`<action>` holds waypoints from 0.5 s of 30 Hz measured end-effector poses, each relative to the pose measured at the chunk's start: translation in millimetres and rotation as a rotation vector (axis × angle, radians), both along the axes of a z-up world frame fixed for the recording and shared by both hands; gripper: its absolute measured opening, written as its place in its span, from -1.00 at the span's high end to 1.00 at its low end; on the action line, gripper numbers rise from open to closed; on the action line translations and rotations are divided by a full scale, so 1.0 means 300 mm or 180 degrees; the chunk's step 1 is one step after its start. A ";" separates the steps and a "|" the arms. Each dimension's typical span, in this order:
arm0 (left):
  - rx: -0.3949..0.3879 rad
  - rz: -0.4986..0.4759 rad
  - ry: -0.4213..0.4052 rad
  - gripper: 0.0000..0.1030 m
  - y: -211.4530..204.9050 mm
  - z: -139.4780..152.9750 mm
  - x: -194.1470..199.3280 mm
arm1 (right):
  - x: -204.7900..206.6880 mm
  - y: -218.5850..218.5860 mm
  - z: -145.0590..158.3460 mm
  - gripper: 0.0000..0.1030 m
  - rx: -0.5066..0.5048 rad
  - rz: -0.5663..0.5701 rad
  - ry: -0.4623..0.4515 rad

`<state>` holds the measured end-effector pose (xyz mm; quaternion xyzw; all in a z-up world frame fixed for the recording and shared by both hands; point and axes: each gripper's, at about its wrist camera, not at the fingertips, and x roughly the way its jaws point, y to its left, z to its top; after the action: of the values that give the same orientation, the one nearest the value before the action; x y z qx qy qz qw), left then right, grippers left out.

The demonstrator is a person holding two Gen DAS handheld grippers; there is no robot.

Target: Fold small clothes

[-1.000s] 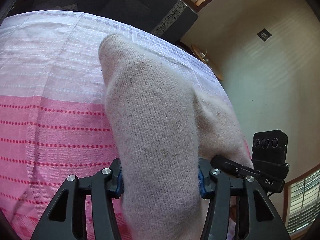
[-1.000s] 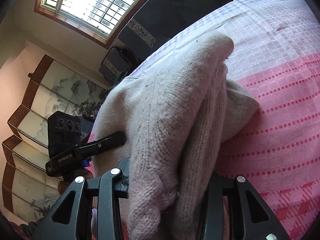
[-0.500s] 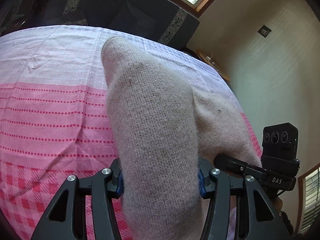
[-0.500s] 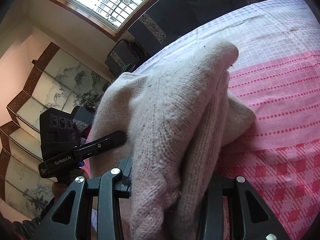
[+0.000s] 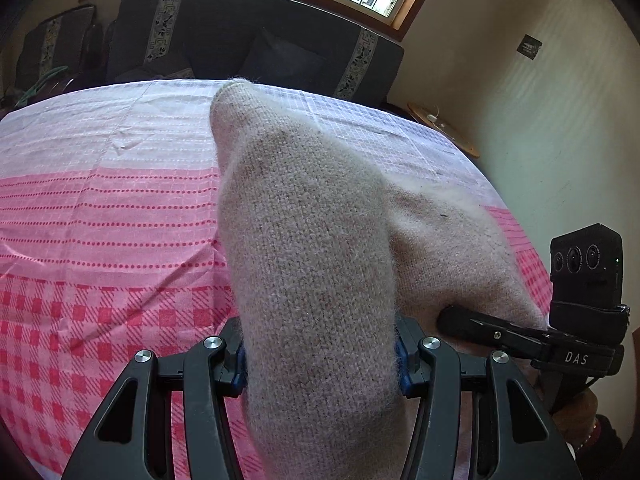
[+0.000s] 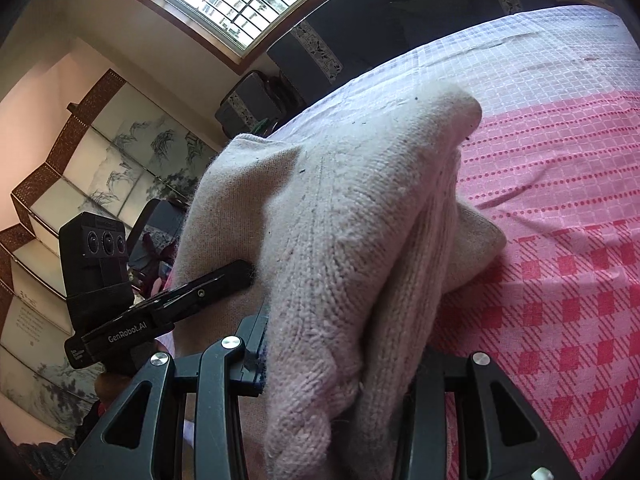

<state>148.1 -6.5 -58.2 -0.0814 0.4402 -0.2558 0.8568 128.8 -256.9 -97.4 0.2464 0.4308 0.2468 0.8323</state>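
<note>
In the left wrist view, the left tool was clamped on a beige knit garment, whose long axis ran straight away from the camera over the pink checked cloth, far end toward the dark sofa. In the right wrist view, the right tool was clamped on the same garment, which stretched up and right above the cloth.
</note>
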 end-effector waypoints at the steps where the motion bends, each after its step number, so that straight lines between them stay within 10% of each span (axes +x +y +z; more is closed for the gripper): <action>1: 0.0014 0.0004 -0.0016 -0.04 -0.002 0.004 -0.009 | -0.004 0.002 0.000 0.30 -0.0006 -0.0004 -0.0001; 15: 0.0119 0.0025 -0.0147 -0.04 0.038 0.021 -0.130 | -0.064 0.043 0.010 0.30 -0.0113 0.0029 -0.0066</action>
<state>109.2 4.8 -51.8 -0.0611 0.4247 -0.2459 0.8691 109.6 -244.1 -94.3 0.2271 0.4276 0.2455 0.8398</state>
